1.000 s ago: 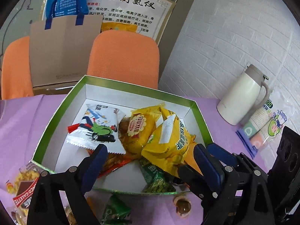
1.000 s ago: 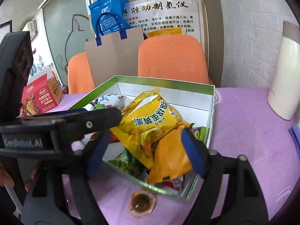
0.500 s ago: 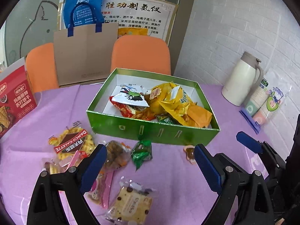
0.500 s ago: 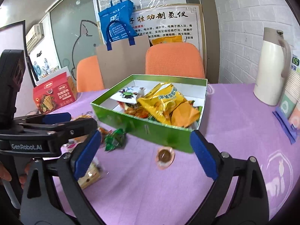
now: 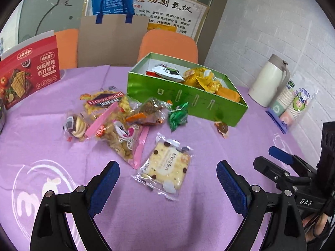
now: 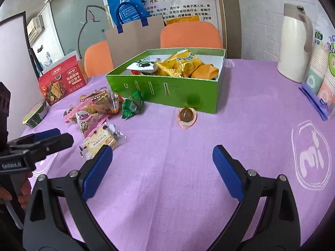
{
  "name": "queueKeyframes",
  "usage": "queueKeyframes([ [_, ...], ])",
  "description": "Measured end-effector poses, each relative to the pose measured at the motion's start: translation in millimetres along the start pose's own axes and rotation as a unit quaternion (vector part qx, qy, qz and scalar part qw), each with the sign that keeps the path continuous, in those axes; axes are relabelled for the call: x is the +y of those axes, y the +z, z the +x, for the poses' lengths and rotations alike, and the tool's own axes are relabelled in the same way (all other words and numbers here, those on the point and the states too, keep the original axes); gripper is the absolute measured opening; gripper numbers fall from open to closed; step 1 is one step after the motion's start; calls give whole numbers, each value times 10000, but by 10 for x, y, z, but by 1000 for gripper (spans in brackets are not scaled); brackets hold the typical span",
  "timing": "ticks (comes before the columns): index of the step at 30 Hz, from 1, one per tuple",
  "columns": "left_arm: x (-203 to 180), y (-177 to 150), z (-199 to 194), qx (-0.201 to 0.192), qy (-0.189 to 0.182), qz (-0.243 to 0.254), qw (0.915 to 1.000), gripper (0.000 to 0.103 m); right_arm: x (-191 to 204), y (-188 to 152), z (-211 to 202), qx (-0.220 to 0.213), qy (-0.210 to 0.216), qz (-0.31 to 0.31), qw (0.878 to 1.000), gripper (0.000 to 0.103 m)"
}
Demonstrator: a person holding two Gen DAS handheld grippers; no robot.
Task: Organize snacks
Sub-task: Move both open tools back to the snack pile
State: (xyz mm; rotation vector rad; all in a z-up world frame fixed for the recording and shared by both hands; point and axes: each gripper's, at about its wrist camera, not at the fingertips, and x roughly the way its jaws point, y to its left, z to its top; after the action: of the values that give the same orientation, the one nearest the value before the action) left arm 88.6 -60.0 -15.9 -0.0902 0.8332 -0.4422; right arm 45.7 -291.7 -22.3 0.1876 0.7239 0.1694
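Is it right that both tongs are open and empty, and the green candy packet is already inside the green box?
Not quite. The green candy packet lies on the purple cloth in front of the green box, as the left wrist view shows. Both tongs, left and right, are open and empty.

Each gripper (image 5: pixel 167 179) (image 6: pixel 162 163): black frame, blue pads, silver screws; white lettering, possibly "DAS".

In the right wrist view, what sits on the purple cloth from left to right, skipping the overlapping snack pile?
Red cracker box → green candy packet → green box → brown jelly cup → white thermos jug → paper cup pack.
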Motion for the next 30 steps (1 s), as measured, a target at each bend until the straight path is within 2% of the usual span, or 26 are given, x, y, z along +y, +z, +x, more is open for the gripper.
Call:
queueKeyframes([
  [3,-56,-31,143,119,-94,212,9997,95,-45,-52,-14,60,-148,66,9999,96],
  [5,-57,-23,236,207,-68,221,9995,95,-79,-63,-31,59,-247,97,9996,96],
  [8,-71,45,313,253,-254,170,9992,95,-127,-53,-24,59,-246,202,9995,96],
  [11,-171,205,335,147,-454,337,9983,90,-175,-32,44,150,-287,347,9989,96],
  [13,-248,359,381,64,-548,525,9971,80,-206,-28,94,227,-304,447,9983,96],
  [16,-363,572,542,51,-474,818,9955,65,-235,-34,130,281,-269,488,9980,96],
  [19,-439,726,740,10,-388,999,9942,65,-260,-26,164,313,-287,495,9979,95],
  [23,-442,809,1043,258,-290,1087,9933,65,-300,32,261,395,-349,494,9974,87],
  [25,-366,804,1178,448,-307,985,9937,55,-314,86,342,425,-365,470,9973,85],
  [26,-324,795,1236,560,-375,925,9934,49,-309,108,387,450,-369,450,9973,80],
  [27,-285,770,1276,667,-479,855,9930,35,-312,142,446,499,-383,431,9971,72],
  [28,-246,750,1314,768,-571,772,9924,27,-313,180,513,561,-406,403,9968,69],
  [30,-183,729,1340,771,-696,641,9925,27,-292,255,658,710,-461,307,9959,61],
])
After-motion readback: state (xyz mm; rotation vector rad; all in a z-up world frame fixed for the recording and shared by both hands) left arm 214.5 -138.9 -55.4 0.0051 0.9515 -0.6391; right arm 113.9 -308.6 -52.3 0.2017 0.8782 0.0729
